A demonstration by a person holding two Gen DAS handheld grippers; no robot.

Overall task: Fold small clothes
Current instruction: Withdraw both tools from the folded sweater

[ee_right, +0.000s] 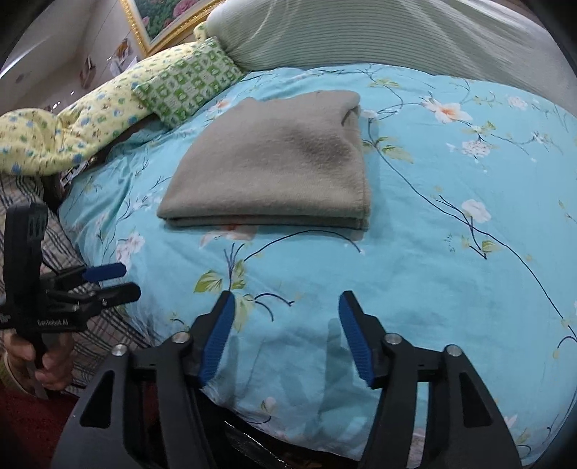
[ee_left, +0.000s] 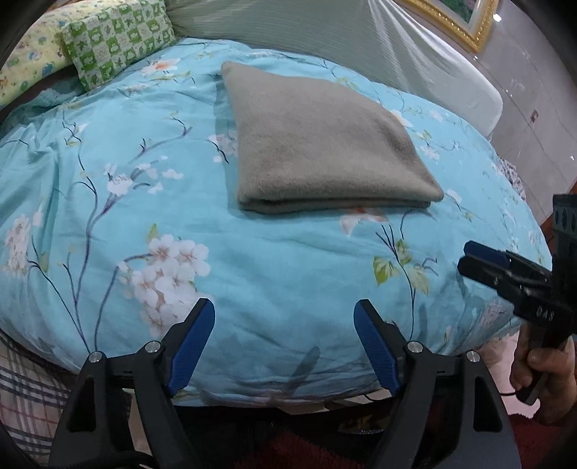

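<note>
A grey cloth (ee_left: 324, 144) lies folded into a neat flat rectangle on the blue floral bedspread (ee_left: 252, 259); it also shows in the right wrist view (ee_right: 274, 162). My left gripper (ee_left: 285, 310) is open and empty, held over the near edge of the bed, well short of the cloth. My right gripper (ee_right: 285, 303) is open and empty too, also near the bed's front edge. The right gripper shows at the right of the left wrist view (ee_left: 468, 258), and the left gripper at the left of the right wrist view (ee_right: 126, 277).
A green checked pillow (ee_left: 115, 39) and a yellow patterned pillow (ee_left: 25, 61) lie at the far left of the bed. A striped grey-green headboard cushion (ee_left: 324, 36) runs along the back. A gold picture frame (ee_left: 465, 21) hangs behind. A plaid sheet (ee_right: 83, 324) hangs below the bedspread.
</note>
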